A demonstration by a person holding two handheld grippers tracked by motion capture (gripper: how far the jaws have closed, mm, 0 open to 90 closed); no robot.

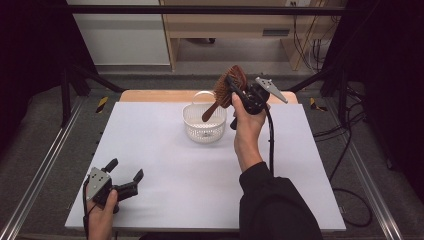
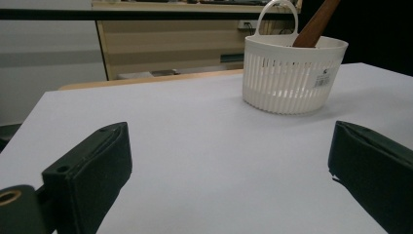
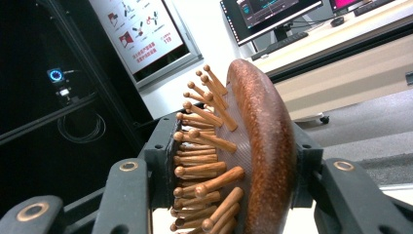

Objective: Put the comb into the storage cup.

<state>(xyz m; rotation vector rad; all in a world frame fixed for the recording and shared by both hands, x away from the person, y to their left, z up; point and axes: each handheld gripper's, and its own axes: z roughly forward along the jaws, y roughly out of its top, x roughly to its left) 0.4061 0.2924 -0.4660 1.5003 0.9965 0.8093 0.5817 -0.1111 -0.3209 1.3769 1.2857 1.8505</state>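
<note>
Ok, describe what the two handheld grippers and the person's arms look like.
Both grippers are black with two blocky fingers. The left gripper carries a grey three-cornered plate with small holes; the right gripper has the same plate and a black cable trailing down along the forearm. In the gripper views, brass-coloured rivets sit in the finger bases. The right arm wears a black sleeve.

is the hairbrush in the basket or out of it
Partly in: the right gripper holds the hairbrush by its head, while the handle tip dips inside the white basket.

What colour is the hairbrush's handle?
Reddish-brown wood; the hairbrush handle shows best in the high view.
</note>
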